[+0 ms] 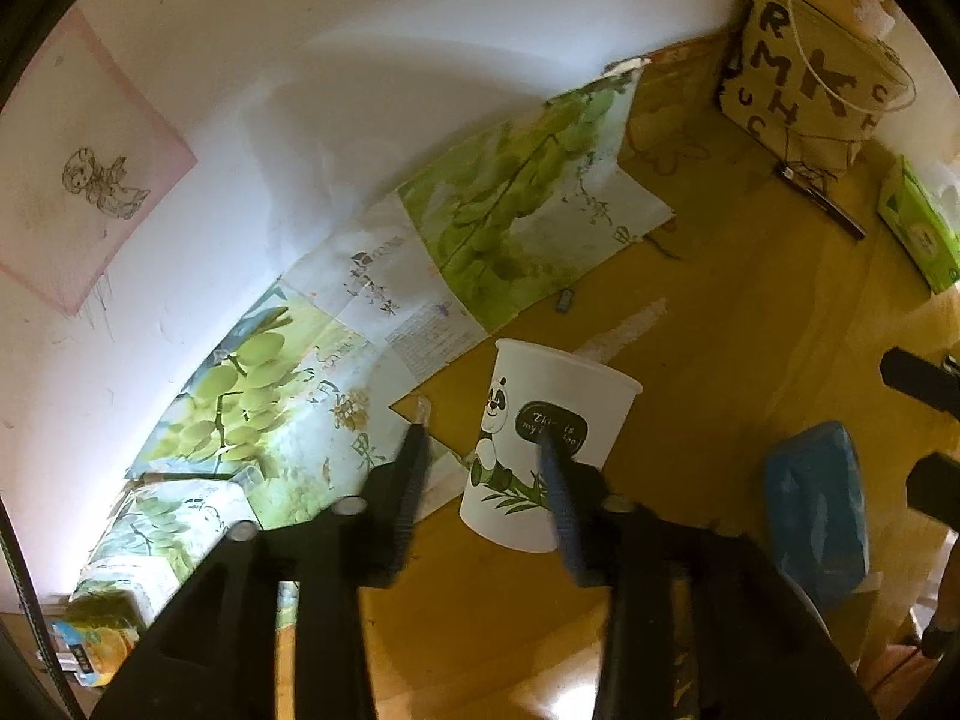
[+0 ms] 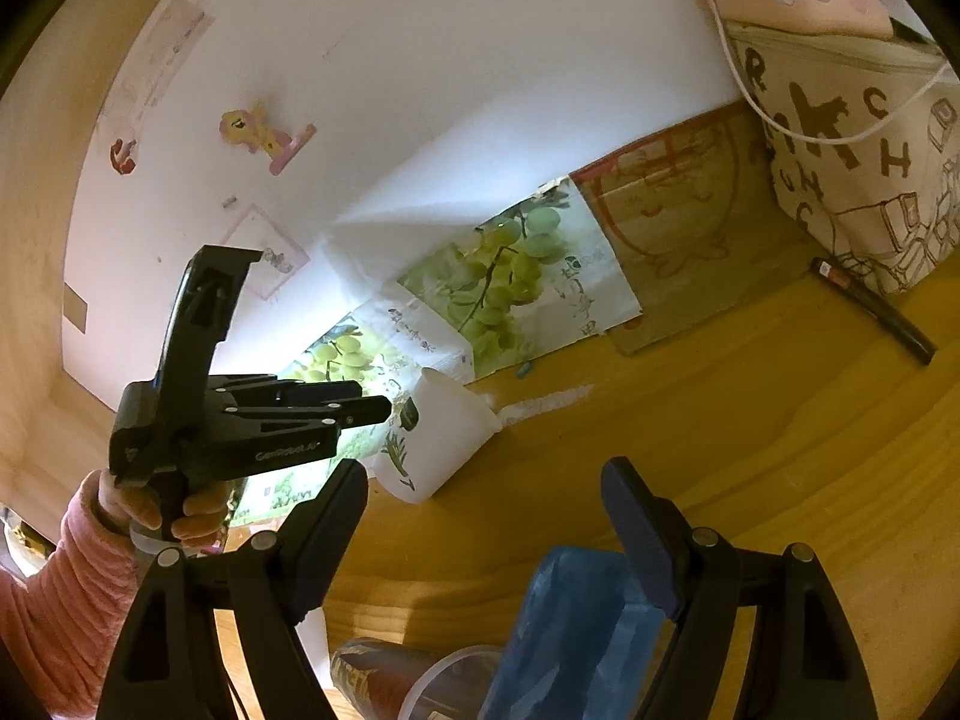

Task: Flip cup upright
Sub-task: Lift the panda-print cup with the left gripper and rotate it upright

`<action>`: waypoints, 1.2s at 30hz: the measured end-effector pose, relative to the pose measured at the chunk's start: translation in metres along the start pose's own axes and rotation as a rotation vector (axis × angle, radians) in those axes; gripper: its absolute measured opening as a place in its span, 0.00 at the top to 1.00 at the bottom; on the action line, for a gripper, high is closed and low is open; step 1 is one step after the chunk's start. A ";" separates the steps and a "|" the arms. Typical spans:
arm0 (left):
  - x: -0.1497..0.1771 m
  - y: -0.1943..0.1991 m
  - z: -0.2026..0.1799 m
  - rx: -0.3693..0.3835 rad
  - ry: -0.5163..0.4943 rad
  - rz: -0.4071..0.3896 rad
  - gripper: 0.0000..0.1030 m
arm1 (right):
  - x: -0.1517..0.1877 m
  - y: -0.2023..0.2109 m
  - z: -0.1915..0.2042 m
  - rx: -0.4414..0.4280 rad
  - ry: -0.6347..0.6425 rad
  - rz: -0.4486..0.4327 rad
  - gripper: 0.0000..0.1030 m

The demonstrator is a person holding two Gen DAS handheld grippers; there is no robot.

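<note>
Your left claw point(image 1: 483, 441) is spread wide and grips nothing — the paper cup point(image 1: 543, 441) stands rim-up just ahead, behind its right finger. Any nudge could topple it on the worktop point(image 1: 720, 360). Right claw point(image 2: 486, 480) hangs released.

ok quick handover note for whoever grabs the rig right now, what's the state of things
Left gripper: jaws open, one finger in front of the white paper panda cup; no squeeze visible, so treat the cup as not gripped.
Right gripper: jaws open, holding nothing, above the blue plastic packet.
Cup: on the yellow wooden table near the grape-print paper, wide mouth up but leaning, panda print right way up.
Done: the flip looks essentially complete.
Left: confirm the cup stands flat and steady, then back the left gripper away.
</note>
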State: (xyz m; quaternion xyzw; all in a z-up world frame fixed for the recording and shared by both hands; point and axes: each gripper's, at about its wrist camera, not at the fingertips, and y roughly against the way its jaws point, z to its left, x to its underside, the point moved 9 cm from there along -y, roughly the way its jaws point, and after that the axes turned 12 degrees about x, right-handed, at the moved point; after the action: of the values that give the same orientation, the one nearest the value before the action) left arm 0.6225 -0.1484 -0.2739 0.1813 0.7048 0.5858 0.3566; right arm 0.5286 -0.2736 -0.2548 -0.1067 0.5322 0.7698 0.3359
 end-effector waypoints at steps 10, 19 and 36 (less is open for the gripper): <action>0.007 -0.012 -0.021 0.027 -0.049 0.054 0.40 | -0.002 0.006 -0.017 0.015 -0.031 -0.012 0.22; 0.008 -0.038 -0.021 0.034 -0.005 0.106 0.35 | 0.000 0.000 -0.022 0.009 -0.027 0.012 0.22; 0.000 -0.059 -0.027 0.073 0.062 0.098 0.32 | 0.001 -0.005 -0.018 0.013 0.014 0.051 0.22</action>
State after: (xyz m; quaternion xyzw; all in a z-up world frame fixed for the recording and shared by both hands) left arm 0.6132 -0.1818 -0.3288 0.2105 0.7266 0.5818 0.2987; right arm 0.5277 -0.2884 -0.2669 -0.0964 0.5422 0.7738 0.3130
